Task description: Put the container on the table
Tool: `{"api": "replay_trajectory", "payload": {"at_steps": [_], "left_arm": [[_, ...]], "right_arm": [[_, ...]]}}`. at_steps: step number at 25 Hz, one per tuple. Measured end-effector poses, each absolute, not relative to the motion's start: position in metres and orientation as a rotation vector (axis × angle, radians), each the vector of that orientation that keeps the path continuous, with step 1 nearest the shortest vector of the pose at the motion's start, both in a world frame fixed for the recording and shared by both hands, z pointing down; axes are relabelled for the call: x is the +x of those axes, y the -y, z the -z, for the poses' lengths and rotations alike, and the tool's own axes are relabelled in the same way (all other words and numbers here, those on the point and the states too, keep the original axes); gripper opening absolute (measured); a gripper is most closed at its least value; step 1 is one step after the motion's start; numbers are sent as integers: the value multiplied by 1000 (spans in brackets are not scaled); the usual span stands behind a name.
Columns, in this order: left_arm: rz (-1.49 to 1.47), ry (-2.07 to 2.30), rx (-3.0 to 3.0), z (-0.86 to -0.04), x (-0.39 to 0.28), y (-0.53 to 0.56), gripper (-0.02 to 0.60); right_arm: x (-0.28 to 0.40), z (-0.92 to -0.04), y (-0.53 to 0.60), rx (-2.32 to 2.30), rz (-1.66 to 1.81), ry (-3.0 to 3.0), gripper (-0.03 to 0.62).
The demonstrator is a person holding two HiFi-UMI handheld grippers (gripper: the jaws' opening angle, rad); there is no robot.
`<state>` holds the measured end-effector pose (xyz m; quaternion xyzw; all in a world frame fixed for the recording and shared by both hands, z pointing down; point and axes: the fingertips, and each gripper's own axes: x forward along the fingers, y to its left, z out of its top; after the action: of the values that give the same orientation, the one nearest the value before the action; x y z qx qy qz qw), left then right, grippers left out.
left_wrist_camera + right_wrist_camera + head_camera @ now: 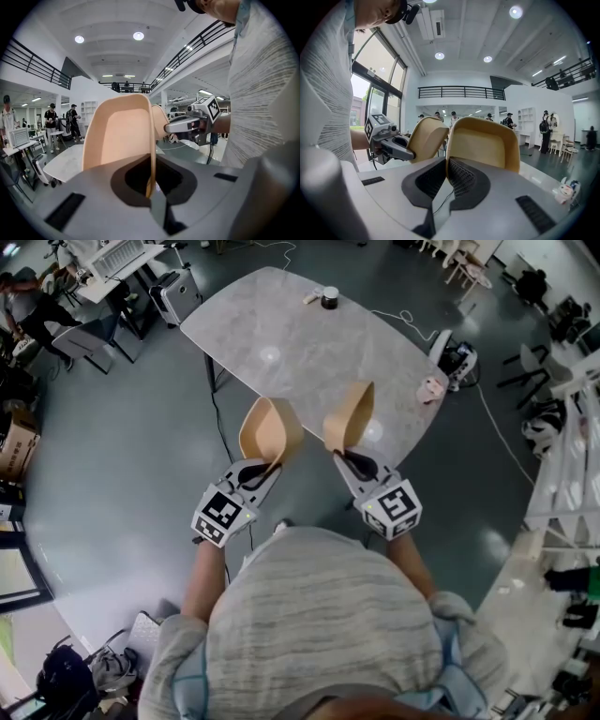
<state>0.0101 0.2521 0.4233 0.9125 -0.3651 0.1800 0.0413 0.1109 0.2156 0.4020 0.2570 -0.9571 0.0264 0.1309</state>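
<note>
- Our left gripper is clamped on the wall of a tan container, which is tipped up and shows only its smooth inner wall.
- Our right gripper pinches a second tan container likewise.
- Both forearms reach forward, side by side, holding the containers in the air at the near edge of the grey table.

- You can read no words, numbers or brand names in any view.
- The marker cubes on your left gripper and right gripper show only black-and-white square patterns.
</note>
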Motion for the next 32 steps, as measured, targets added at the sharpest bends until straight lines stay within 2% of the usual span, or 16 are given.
{"api": "replay_trajectory", "payload": {"at_steps": [10, 19, 32], "left_arm": [[-540, 1157, 2761, -437, -56, -249, 5], [-528, 1152, 2734, -446, -79, -225, 5], [-584, 1164, 2726, -445, -115, -127, 5]], "right_arm": [[61, -417, -201, 766, -41, 2772, 18], [36, -424, -171, 731, -45, 2761, 18], [-4, -420, -73, 702, -105, 2766, 18]]}}
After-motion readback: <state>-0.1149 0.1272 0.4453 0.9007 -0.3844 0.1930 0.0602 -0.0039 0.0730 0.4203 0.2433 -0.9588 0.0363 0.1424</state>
